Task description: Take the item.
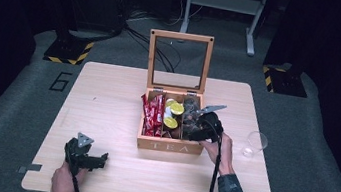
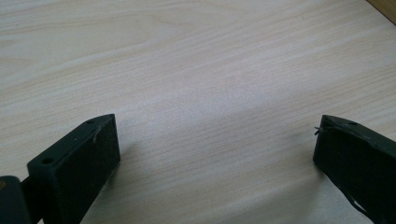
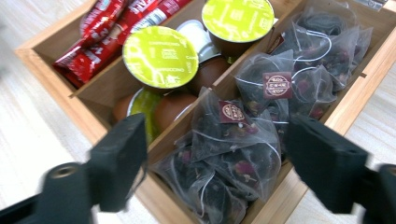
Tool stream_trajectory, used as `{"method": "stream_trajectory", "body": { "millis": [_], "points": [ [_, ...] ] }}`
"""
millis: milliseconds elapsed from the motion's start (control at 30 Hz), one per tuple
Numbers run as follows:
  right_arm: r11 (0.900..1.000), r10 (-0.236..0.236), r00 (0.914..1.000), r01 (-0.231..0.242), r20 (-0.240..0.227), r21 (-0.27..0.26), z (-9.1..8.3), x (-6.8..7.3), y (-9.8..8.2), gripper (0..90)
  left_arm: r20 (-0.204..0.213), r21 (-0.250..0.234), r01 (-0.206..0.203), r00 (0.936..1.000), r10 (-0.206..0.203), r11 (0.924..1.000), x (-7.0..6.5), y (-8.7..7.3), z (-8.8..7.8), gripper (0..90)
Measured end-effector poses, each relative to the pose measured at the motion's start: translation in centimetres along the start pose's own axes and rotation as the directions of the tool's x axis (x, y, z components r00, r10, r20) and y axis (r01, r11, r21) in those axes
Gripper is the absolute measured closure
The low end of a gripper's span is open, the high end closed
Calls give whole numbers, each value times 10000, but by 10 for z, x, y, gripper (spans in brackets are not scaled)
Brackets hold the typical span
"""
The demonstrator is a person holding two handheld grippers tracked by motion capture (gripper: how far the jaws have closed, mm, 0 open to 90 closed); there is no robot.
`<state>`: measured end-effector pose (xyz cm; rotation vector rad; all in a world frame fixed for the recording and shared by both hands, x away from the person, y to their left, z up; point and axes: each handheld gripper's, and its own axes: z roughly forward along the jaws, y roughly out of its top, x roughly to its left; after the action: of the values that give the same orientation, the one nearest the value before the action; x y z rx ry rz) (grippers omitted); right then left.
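An open wooden tea box with "TEA" on its front stands mid-table, its glass-pane lid upright. It holds red sachets on the left, green-topped capsules in the middle and clear tea bags on the right. My right gripper hangs over the right compartment. In the right gripper view its jaws stand open on either side of the tea bags, beside the capsules and sachets. My left gripper rests open near the table's front left, over bare wood.
An empty clear glass stands on the table to the right of the box, close to my right hand. The light wooden table has bare room left of the box. Stands and cables sit on the floor behind.
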<state>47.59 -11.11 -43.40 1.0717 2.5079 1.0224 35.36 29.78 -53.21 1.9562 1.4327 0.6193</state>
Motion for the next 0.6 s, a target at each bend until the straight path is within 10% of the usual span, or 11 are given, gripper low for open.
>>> {"method": "stream_trajectory", "body": {
  "millis": [600],
  "points": [
    [9970, -45, 9995, 19, 326, 774, 19, 1, 4, 564, 2, 0, 0, 10000, 0, 10000, 0, 0, 0, 3]
  ]
}}
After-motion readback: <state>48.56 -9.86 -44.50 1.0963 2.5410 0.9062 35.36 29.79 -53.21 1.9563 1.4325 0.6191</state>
